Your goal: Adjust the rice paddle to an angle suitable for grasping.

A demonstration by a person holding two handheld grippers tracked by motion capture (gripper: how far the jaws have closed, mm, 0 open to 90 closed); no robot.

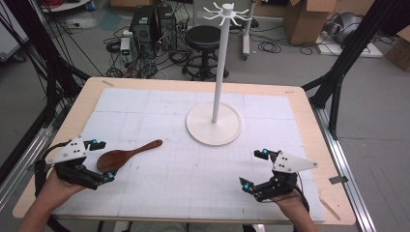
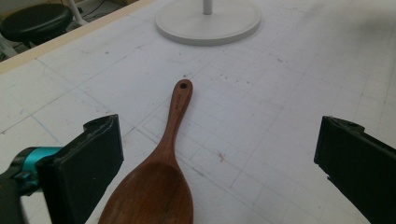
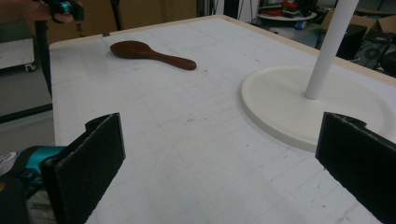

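Note:
A dark brown wooden spoon (image 1: 124,155) lies flat on the white gridded mat, bowl toward the left, handle pointing up and right. My left gripper (image 1: 104,160) stands open with its jaws on either side of the spoon's bowl (image 2: 154,191), not touching it. The handle's end has a small hole (image 2: 183,86). My right gripper (image 1: 255,169) is open near the front right of the mat with nothing between its jaws. From the right gripper view the spoon (image 3: 149,53) lies far off at the upper left.
A white hanging stand with a round base (image 1: 213,123) and tall pole (image 1: 221,63) stands at the mat's middle back; its base (image 3: 299,109) lies close ahead of the right gripper. The wooden table edge (image 1: 309,116) frames the mat. Stool, boxes and cables lie beyond.

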